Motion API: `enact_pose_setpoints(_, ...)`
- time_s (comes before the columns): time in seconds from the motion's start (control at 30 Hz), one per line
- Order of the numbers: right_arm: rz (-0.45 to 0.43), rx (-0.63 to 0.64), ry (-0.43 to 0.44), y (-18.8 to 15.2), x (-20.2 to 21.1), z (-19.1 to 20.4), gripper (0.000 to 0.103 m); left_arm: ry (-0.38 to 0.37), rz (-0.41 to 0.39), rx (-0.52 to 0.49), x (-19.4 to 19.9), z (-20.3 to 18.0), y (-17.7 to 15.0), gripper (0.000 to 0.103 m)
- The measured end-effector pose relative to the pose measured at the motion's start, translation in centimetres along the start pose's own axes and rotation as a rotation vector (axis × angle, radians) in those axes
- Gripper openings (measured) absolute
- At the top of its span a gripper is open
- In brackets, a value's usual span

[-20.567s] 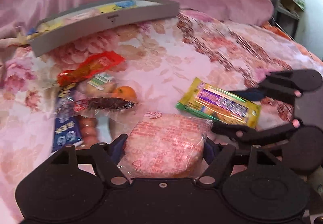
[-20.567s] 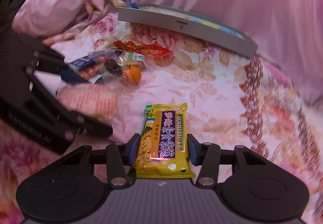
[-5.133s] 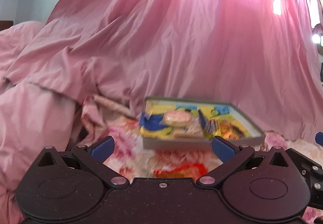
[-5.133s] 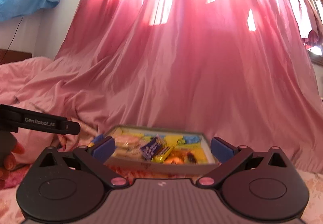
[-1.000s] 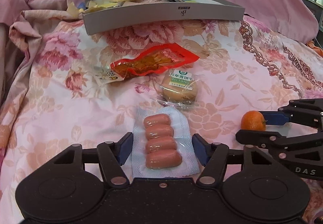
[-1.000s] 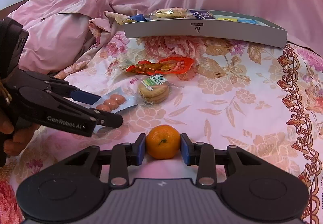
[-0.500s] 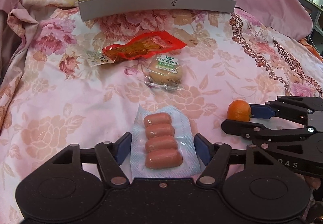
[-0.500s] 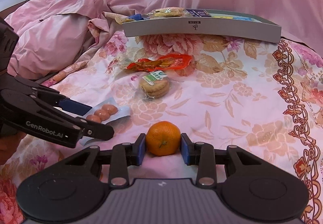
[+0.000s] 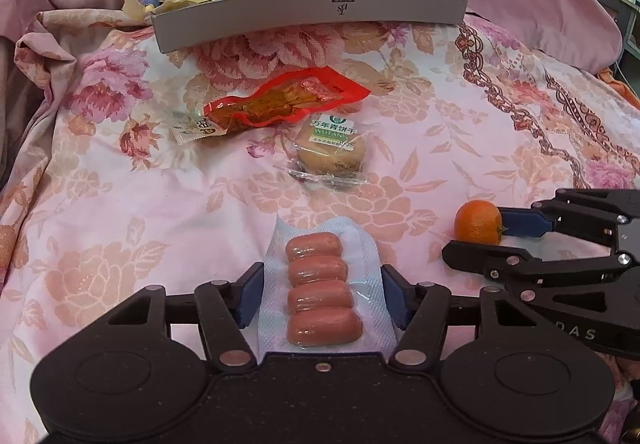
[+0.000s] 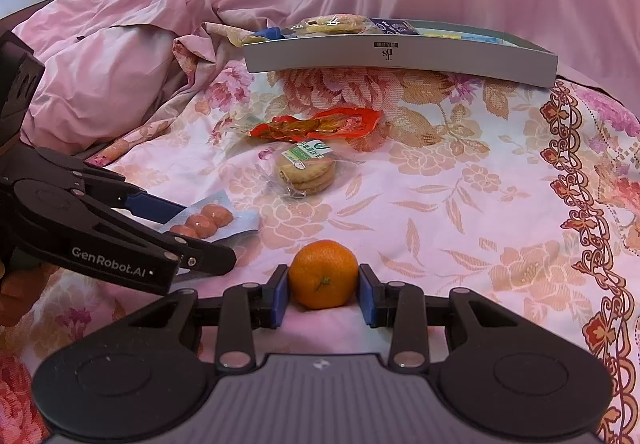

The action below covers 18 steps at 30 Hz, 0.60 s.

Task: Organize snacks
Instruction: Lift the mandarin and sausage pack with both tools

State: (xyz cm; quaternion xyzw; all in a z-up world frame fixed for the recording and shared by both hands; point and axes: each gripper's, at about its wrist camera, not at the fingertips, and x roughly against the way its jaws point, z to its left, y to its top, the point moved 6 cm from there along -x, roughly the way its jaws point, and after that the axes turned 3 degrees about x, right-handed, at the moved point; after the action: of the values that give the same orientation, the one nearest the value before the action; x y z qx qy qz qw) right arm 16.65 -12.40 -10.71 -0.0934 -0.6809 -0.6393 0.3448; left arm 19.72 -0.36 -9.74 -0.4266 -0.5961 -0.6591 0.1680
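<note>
A clear pack of several small sausages [image 9: 320, 284] lies on the flowered bedspread between the fingers of my left gripper [image 9: 322, 296]. The jaws are closing and both blue pads touch the pack's edges, which bow upward. The right wrist view shows that pack [image 10: 208, 220] tilted in the left gripper [image 10: 204, 236]. My right gripper [image 10: 323, 292] is shut on a small mandarin [image 10: 323, 272], low over the bed. From the left wrist view the mandarin [image 9: 478, 222] sits at the tip of the right gripper [image 9: 476, 236]. A grey snack tray [image 9: 320, 10] holding several packets stands at the back.
A red vacuum packet [image 9: 280, 100] and a wrapped round biscuit [image 9: 332, 148] lie between the grippers and the tray [image 10: 400, 52]. Rumpled pink bedding rises at the left and behind. A person's fingers show at the left edge of the right wrist view.
The left jaws have drawn in against the sausage pack's edges, and the left view has shifted slightly. The right gripper keeps the mandarin in the same spot.
</note>
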Motion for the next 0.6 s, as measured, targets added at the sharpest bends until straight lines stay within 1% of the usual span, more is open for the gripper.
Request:
enact_pose_setpoints(0.2, -0.006, 0.004, -0.011, 0.0, -0.1, 0.0, 0.039, -0.024, -0.019, 0.071, 0.3, 0.4, 0.2, 0.060)
enact_pose_setpoints(0.33, -0.009, 0.004, -0.013, 0.0, -0.1, 0.1, 0.039, -0.059, -0.039, 0.116, 0.5, 0.5, 0.3, 0.059)
enact_pose_setpoints(0.5, -0.009, 0.004, -0.013, 0.0, -0.1, 0.1, 0.039, -0.100, -0.076, 0.144, 1.0, 0.2, 0.5, 0.058)
enact_pose_setpoints(0.6, -0.009, 0.005, -0.014, 0.0, -0.1, 0.1, 0.039, -0.112, -0.102, 0.153, 1.2, 0.1, 0.6, 0.058)
